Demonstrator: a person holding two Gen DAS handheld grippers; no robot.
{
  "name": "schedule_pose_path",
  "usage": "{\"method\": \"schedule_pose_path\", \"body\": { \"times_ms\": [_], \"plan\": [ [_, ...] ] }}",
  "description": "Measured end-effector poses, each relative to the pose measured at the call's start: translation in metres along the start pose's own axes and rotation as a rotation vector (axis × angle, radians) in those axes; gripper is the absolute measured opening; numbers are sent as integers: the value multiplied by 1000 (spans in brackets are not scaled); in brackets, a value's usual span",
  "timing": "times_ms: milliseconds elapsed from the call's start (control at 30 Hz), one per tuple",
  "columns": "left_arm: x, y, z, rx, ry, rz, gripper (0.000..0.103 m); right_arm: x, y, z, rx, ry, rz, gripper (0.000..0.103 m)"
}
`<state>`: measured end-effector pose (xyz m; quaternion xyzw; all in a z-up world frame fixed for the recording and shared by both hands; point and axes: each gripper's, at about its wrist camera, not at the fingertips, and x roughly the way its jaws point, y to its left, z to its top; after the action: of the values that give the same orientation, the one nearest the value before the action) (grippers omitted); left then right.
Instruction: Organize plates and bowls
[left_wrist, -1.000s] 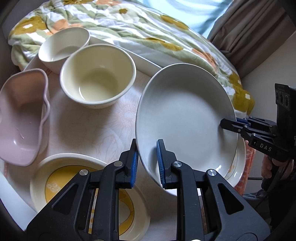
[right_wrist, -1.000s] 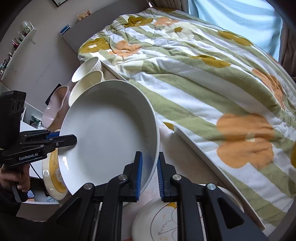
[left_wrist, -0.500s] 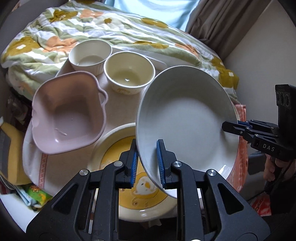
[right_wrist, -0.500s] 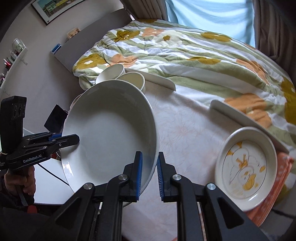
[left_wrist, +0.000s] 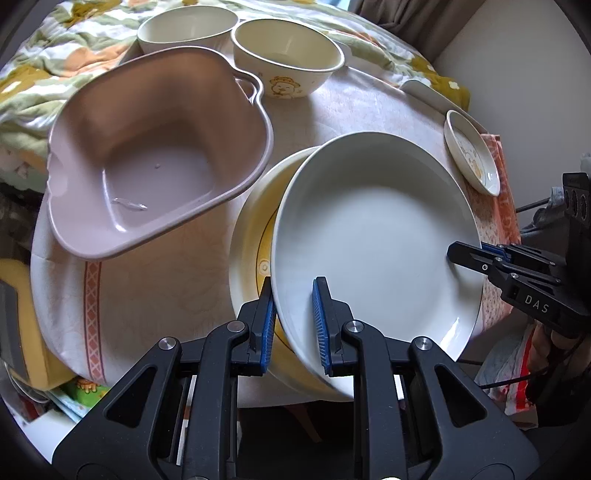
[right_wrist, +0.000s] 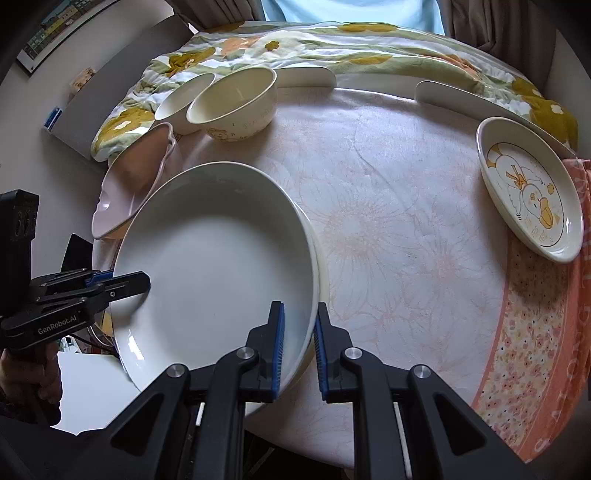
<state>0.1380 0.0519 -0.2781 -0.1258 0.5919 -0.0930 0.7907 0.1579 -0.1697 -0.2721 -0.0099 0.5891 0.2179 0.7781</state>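
Soft daylight from the window (right_wrist: 351, 14) up top, sharp focus, mild glare on the white plate (left_wrist: 373, 236), heavy fisheye bending with dark corners.

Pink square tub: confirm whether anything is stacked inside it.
No, the pink square tub holds no dish; its floor shows bare in the left wrist view.

White plate (left_wrist: 373, 236), yellow duck-print plate (right_wrist: 528, 192), pink basin (left_wrist: 155, 155), floral tablecloth (right_wrist: 388, 221).

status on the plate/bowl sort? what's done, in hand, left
Done: nothing is clearly stacked yet.
In hand: the left gripper and right gripper both clamp the white plate's rim, holding it over the yellow duck plate.
Left: setting it down, then the small duck plate, pink dish and two cream bowls, each standing separately.
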Motion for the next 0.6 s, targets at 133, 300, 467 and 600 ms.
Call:
{"method": "schedule_pose_path", "body": {
  "times_ms": [133,300,467,600],
  "plan": [
    [8,2,5,8,5,-13,17,3,2,-6,12,-17,-21,14],
    [15,0,9,16,13,-24,17,1,-2,-10,26,-38,-33,14],
    [17,-1,10,26,20,-10,17,1,-7,-11,35,-48,-18,14],
    [21,-4,9,21,26,3,18,0,-10,-13,36,-59,-8,14]
  ]
}}
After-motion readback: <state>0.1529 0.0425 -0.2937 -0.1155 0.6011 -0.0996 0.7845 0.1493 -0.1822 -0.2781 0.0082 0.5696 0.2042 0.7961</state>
